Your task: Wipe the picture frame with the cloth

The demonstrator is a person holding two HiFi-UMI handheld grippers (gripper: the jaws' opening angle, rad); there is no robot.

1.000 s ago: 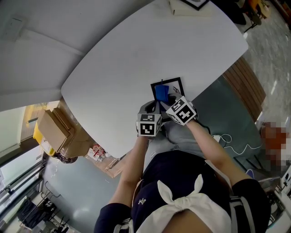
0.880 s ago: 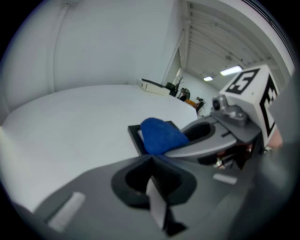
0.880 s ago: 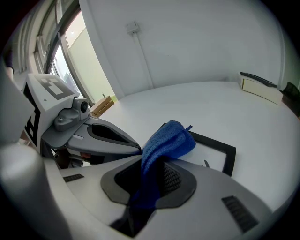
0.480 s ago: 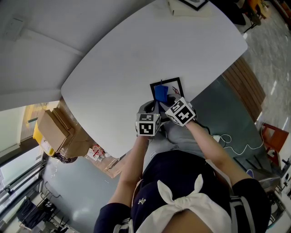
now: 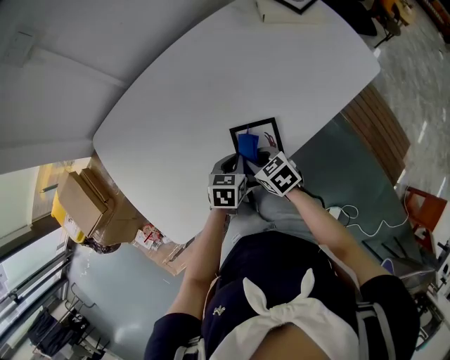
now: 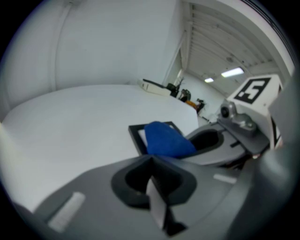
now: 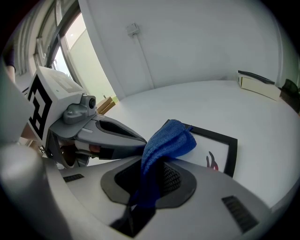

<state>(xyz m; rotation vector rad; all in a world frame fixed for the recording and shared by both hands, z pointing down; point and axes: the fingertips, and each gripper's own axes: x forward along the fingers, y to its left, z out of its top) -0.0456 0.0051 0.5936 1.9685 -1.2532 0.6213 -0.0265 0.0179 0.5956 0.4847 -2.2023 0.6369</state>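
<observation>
Overall: we stand at the near edge of a white table (image 5: 176,91) with a gripper in each hand, the two held close together.
Picture frame (image 5: 267,136): black-edged and lying flat on the table, close to its near right edge. Inside it we see a white sheet with a small red mark (image 7: 212,161).
Cloth (image 7: 168,140): blue and folded, resting on the left part of the frame, with one end running back into the right gripper.
Right gripper (image 7: 154,176): its jaws are clamped on the cloth, which fills the gap between them, and its tips are at the frame's near side.
Left gripper (image 6: 152,161): its jaws are brought together and we see nothing between them. It sits just left of the right gripper, tips by the frame's near left corner; we cannot tell whether they touch it.
Far edge: a pale flat box (image 5: 281,10) with something dark on top.
Floor: cardboard boxes (image 5: 81,200) on the left, beside the table.
</observation>
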